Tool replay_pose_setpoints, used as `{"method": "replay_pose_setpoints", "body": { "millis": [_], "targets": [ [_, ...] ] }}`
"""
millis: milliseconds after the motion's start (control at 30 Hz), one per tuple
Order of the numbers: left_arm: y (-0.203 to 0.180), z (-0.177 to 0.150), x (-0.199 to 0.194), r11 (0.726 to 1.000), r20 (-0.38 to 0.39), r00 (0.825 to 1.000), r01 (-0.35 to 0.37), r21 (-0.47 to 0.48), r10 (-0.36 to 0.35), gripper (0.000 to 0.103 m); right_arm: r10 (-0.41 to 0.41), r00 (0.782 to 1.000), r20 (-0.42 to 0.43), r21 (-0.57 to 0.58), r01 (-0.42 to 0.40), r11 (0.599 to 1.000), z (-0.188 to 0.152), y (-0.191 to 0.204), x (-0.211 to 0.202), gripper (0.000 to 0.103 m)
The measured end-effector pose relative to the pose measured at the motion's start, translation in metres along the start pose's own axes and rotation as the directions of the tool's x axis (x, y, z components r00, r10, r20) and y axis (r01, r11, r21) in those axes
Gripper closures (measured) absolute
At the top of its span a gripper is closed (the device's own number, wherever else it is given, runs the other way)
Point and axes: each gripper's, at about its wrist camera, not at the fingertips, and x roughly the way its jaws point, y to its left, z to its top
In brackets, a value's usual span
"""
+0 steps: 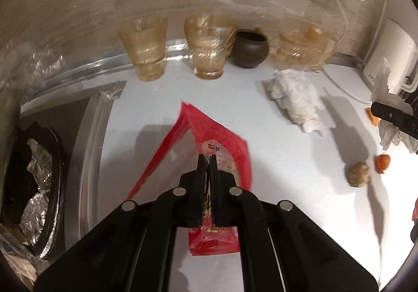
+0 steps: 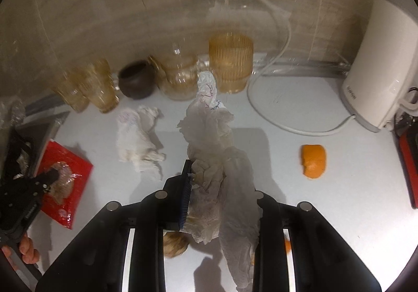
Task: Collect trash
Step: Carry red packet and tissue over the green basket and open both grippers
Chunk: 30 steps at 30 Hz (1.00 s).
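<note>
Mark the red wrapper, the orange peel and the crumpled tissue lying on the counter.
red wrapper (image 1: pixel 224 146): left wrist view, upper panel.
orange peel (image 2: pixel 313 161): right wrist view, outer skin.
crumpled tissue (image 2: pixel 138 135): right wrist view, middle.

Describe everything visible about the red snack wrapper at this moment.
The red snack wrapper is a thin, glossy plastic pouch with a clear window and small printed text, crumpled and torn open along one edge. The left gripper is shut on it near the window. In the left wrist view a shadow on the white counter lies beside it, though contact with the counter cannot be judged. The right wrist view shows it left of the crumpled tissue, near the stove edge.
</note>
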Motion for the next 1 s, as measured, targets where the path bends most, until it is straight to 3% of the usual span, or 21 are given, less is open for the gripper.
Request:
{"method": "replay_pose_setpoints", "body": {
  "millis": [200,400,733,1000],
  "targets": [
    [-0.006,-0.007,-0.044,0.998,0.031,0.997,0.068,0.003,-0.068,0.100,0.007,0.998,0.063,0.007,-0.008,1.000,-0.018,0.007,-0.068,0.077],
    [-0.026,-0.040,-0.103,0.995,0.067,0.993,0.094,0.015,-0.095,0.100,0.059,0.991,0.116,-0.018,-0.058,0.998,-0.060,0.012,-0.138,0.077],
    [-0.106,-0.168,-0.208,0.979,0.019,0.981,0.191,0.071,-0.193,0.100,0.105,0.991,0.086,-0.011,-0.104,0.994,-0.198,-0.005,-0.251,0.076],
    [-0.166,-0.269,-0.240,0.948,-0.093,0.961,0.272,0.167,-0.259,0.100,0.102,0.995,0.002,0.057,-0.102,0.993,-0.306,-0.022,-0.295,0.075]
  ]
}}
